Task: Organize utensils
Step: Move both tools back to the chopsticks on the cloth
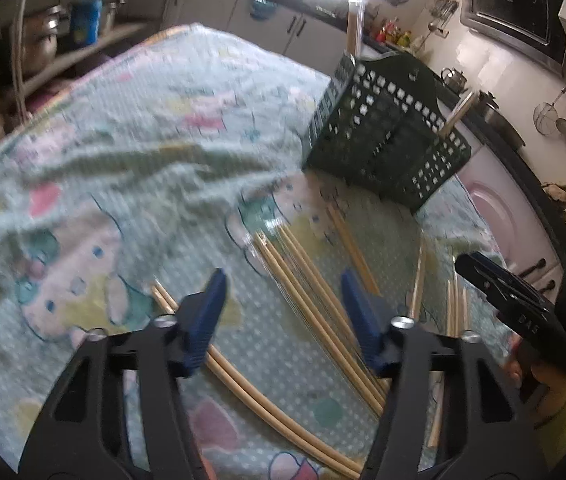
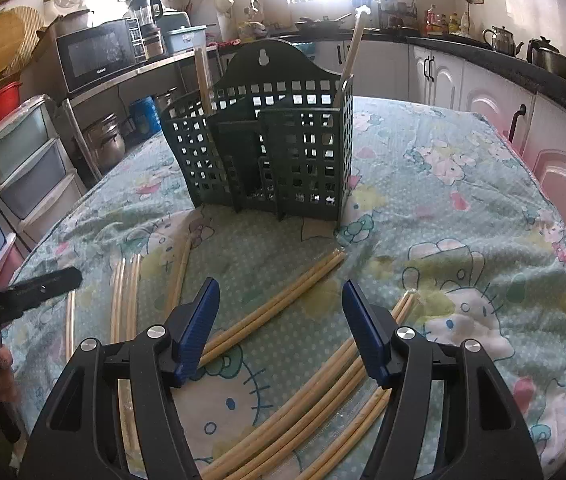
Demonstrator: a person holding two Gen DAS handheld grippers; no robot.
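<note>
Several pairs of pale wooden chopsticks (image 2: 283, 304) are lying scattered on the tabletop (image 2: 463, 184), which is wearing a mint-green cloth printed with cartoon cats. They are long, thin and straw-coloured, and some seem to be sitting in clear sleeves. One pair is slanting between the two blue fingers of the right gripper (image 2: 281, 324), another bundle is running under its right finger, and more are lying in near-parallel strips off to the left.

Behind them a dark green utensil holder (image 2: 283, 152) is standing upright on the cloth, its walls pierced with square holes, its inside split into compartments, and a rounded back plate with a keyhole slot rising above. Two chopsticks are already standing in it, one at its left rear and one leaning out of its right rear corner.

Both grippers are hanging released, jaws wide apart and holding nothing. The left gripper (image 1: 283, 312) is hovering over a run of chopsticks (image 1: 315, 312) in a blurred view, with the holder (image 1: 387, 140) up to its right and the other gripper's black body (image 1: 523, 312) at the right edge.
</note>
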